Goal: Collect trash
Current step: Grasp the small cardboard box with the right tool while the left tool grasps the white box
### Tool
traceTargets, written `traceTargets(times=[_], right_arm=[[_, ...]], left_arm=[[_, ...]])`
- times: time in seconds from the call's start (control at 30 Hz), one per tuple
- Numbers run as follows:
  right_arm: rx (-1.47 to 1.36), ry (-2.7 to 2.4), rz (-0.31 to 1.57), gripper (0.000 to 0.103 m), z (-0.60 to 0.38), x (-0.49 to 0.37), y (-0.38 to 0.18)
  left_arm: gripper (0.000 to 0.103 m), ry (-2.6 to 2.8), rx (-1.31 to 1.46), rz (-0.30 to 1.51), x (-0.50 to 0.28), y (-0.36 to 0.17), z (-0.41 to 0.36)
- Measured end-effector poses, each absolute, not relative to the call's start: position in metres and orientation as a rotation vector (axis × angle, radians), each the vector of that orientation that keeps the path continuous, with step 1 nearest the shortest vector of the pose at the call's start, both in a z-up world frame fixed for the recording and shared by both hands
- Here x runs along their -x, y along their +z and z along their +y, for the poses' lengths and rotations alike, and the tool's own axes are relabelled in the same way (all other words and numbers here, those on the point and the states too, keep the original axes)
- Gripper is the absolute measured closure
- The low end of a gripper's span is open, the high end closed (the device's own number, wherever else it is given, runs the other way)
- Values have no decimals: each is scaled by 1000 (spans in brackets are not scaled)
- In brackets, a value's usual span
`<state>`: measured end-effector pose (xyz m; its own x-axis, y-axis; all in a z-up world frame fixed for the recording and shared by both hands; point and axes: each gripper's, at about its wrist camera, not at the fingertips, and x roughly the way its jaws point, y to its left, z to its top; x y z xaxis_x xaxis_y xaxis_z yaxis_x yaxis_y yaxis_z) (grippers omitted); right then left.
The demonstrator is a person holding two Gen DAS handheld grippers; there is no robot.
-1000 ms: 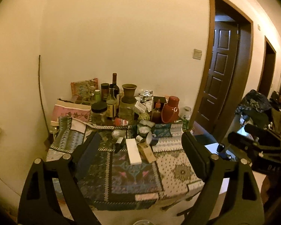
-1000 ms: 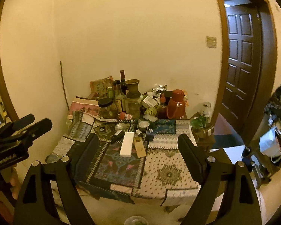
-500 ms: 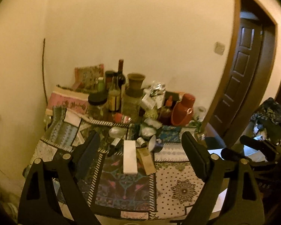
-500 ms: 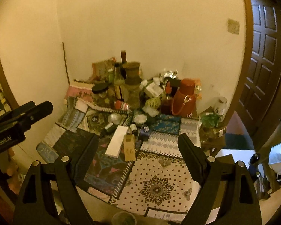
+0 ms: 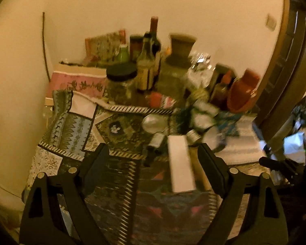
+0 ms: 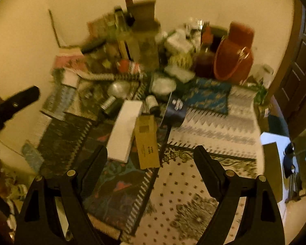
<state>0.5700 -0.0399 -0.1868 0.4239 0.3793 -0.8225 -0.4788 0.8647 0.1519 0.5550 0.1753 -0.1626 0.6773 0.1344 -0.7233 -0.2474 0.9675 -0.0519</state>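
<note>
Table [image 6: 224, 126], patchwork cloth: now fills both views, both claws having dropped toward it since a second ago. Red thermos [image 6: 233, 55], bottles and jars crowd its back edge. White box [image 6: 125, 130] and brown carton [image 6: 146, 143], likely trash, lie side by side at mid-table. Left gripper [image 5: 153, 161] and right gripper [image 6: 151, 159]: jaws spread wide, empty, above them. Pickup not yet begun.
</note>
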Motion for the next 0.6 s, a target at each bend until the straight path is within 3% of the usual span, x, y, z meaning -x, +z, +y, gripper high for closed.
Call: traceTargets(times=[0.1,0.27,0.37,0.43,0.6], right_arm=[[117,525,1074,19,-18,-589,-218],[62,505,1197,28,3,-617,-260],[49,499,1234,46,8,-626,-273],[60,498,1253,64,10,-628,-279],[33,540,1235,67,4,-615,-274]], left_arm=[[15,203,106,863,-572,-185,187],[15,119,71,975,-599,-224,198],[15,86,86,1021,-608,-243,197],[15,69,96,1045,-611,-253,195],[20,16,135,1109,-620,-275,184]])
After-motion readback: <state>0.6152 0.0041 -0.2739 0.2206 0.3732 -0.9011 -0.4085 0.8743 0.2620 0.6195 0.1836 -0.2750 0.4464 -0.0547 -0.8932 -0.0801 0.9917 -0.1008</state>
